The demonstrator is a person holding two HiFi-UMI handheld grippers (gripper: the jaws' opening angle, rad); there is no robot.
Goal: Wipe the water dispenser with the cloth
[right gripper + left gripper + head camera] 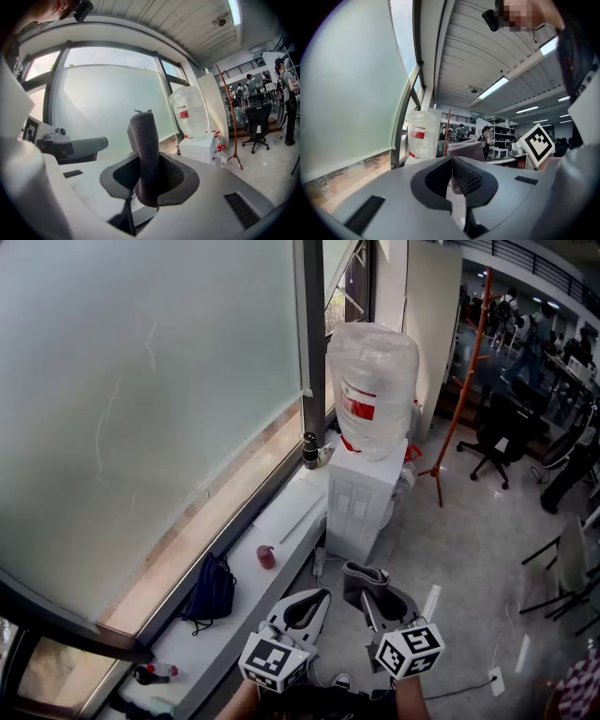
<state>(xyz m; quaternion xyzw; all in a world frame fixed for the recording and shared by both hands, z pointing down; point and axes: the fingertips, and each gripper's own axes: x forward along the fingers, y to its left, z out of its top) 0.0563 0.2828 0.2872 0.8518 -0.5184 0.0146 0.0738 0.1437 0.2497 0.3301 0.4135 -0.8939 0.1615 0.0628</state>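
no words or numbers can be read anywhere. the water bottle [372, 381] carries a red and white label [357, 407], its print too small to make out. the marker cubes [275, 661] bear only black and white square patterns.

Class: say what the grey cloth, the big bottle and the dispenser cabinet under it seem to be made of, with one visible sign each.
Cloth: likely a soft textile, perhaps microfibre; matte, fuzzy surface, folded over on itself.
Bottle: probably clear plastic; translucent and glossy, with a crinkled sheen.
Dispenser cabinet: smooth white plastic or painted metal; flat, even panels, cannot tell which.
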